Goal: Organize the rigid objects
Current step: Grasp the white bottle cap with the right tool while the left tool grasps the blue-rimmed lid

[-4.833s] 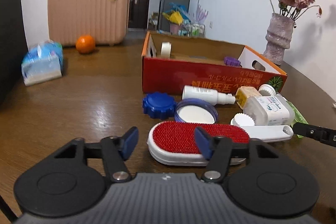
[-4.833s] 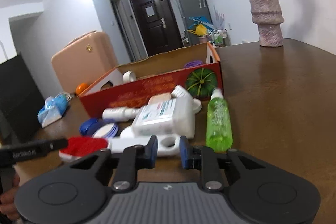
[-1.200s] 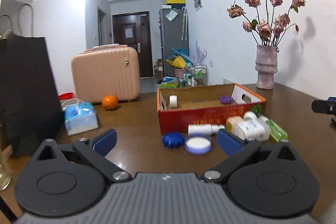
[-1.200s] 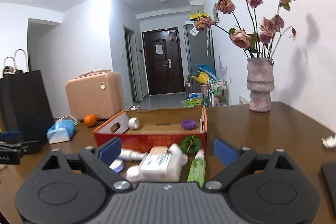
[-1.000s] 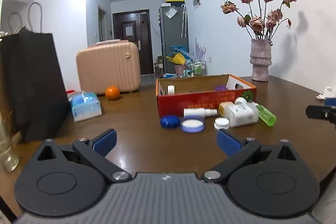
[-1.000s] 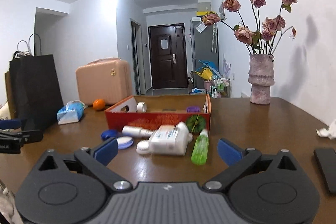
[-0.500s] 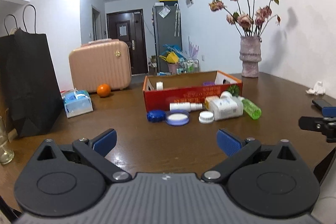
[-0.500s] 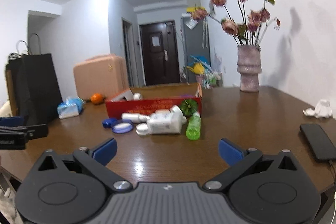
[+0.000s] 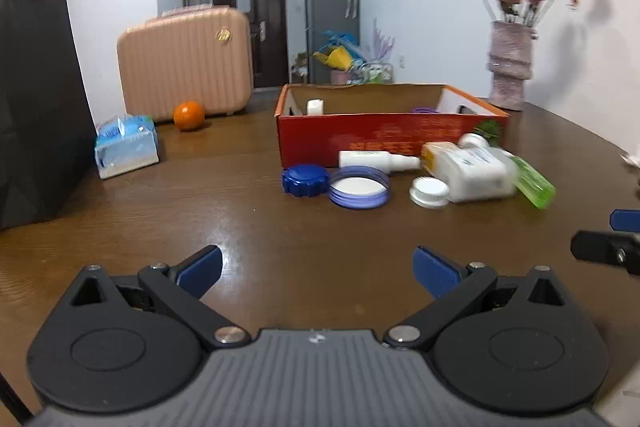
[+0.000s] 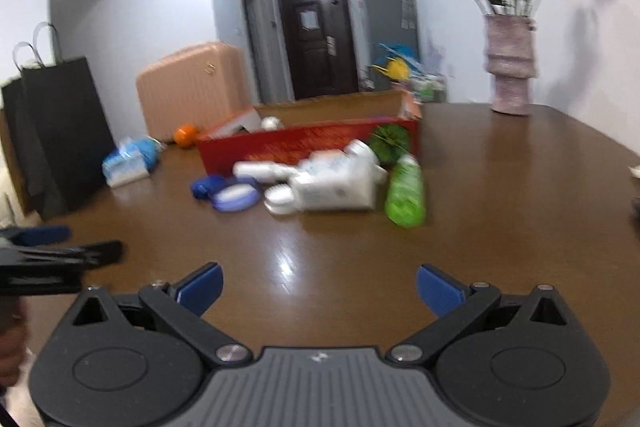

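Glossy wood table (image 9: 240,219); ridged blue cap (image 9: 305,180); round white-lined lid (image 9: 359,186).

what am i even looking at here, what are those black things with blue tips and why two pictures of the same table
Each picture comes from a camera mounted on a handheld gripper; a person holds one in each hand. The black shape with blue tips is the gripper itself: the left gripper and the right gripper. Both are open and hold nothing. Ahead, on the wooden table, lies a red cardboard box. In front of it lie a blue cap, a round lid, a white bottle and a green bottle, waiting to be tidied.
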